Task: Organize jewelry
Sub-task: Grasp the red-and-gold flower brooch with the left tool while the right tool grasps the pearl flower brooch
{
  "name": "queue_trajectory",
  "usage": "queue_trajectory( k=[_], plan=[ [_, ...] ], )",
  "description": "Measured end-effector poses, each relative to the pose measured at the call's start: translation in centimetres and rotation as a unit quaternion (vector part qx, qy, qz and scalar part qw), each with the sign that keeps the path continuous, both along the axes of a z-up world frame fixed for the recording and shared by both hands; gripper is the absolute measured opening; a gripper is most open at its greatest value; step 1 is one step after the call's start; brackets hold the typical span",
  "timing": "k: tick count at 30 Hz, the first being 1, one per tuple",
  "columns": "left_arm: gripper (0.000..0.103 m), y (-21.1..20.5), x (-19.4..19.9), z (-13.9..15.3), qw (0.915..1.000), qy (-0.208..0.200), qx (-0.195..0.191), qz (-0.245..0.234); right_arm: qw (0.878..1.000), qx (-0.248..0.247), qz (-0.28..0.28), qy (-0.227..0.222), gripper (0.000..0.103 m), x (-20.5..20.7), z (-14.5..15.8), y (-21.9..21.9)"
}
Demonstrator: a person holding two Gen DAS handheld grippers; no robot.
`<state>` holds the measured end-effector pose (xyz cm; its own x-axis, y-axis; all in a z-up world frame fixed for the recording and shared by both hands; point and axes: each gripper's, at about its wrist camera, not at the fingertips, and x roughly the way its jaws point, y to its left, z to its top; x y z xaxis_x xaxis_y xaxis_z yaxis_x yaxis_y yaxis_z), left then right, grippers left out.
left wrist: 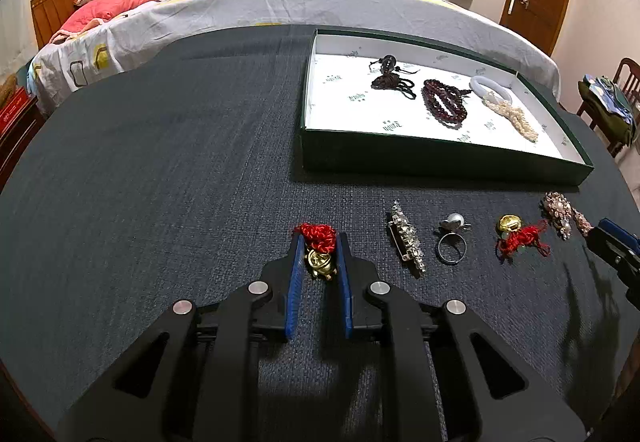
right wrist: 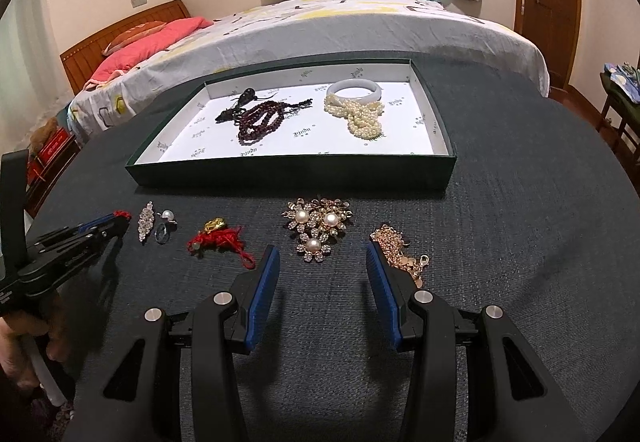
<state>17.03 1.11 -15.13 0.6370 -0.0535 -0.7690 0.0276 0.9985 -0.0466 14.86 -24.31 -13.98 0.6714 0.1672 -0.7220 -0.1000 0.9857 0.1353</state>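
My left gripper [left wrist: 319, 242] is shut on a red cord bracelet with a gold charm [left wrist: 318, 252], low on the dark table; it also shows at the left of the right wrist view [right wrist: 114, 220]. My right gripper [right wrist: 322, 256] is open and empty, just short of a pearl flower brooch [right wrist: 318, 228], with a gold chain bracelet [right wrist: 396, 252] beside its right finger. The green tray [right wrist: 292, 170] holds a dark cord piece [right wrist: 240, 102], garnet beads [right wrist: 260, 120], a white bangle [right wrist: 358, 90] and pearl strands [right wrist: 362, 118].
On the table lie a crystal brooch [left wrist: 408, 238], a pearl ring [left wrist: 452, 238] and a second red cord charm [left wrist: 518, 236]. A bed [right wrist: 320, 30] stands behind the table. A chair [left wrist: 616, 102] with clothes is at the right.
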Motion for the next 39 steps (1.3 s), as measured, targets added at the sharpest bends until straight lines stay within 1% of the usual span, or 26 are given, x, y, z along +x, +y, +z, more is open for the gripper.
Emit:
queue_trajectory(
  k=[5,11,19,22,30,32,33,34,39],
  plan=[
    [0.015,0.1,-0.5,0.6,1.0,-0.008,0.004,0.001,1.0,-0.001,0.005,0.001,0.045,0.4,0.0,0.3],
    [0.015,0.4,-0.6,0.9,1.0,-0.009,0.003,0.003,1.0,-0.011,0.014,0.007,0.045,2.1,-0.3,1.3],
    [0.015,0.3,-0.6,0.7,1.0,-0.006,0.002,0.0,0.999,-0.017,0.013,0.034,0.045,4.2,-1.5,1.6],
    [0.015,0.3,-0.5,0.7,1.0,-0.005,0.003,0.0,0.999,-0.01,0.013,0.036,0.046,4.5,-1.7,1.5],
    [0.015,0.4,-0.4,0.5,1.0,0.0,0.0,0.001,0.999,-0.013,0.017,0.037,0.047,4.8,-1.7,1.5],
    [0.015,0.4,-0.4,0.5,1.0,0.0,0.0,0.001,0.999,-0.01,0.021,0.039,0.054,5.0,-1.7,1.6],
    [0.015,0.5,-0.4,0.5,1.0,0.0,0.0,0.002,0.999,-0.012,0.021,0.037,0.06,5.1,-1.6,1.6],
    [0.015,0.4,-0.4,0.5,1.0,0.0,0.0,0.002,0.999,-0.014,0.02,0.034,0.062,5.1,-1.6,1.7],
    [0.015,0.6,-0.3,0.2,1.0,0.003,0.0,0.003,0.999,-0.021,0.021,0.036,0.062,5.4,-1.7,1.8]
  ],
)
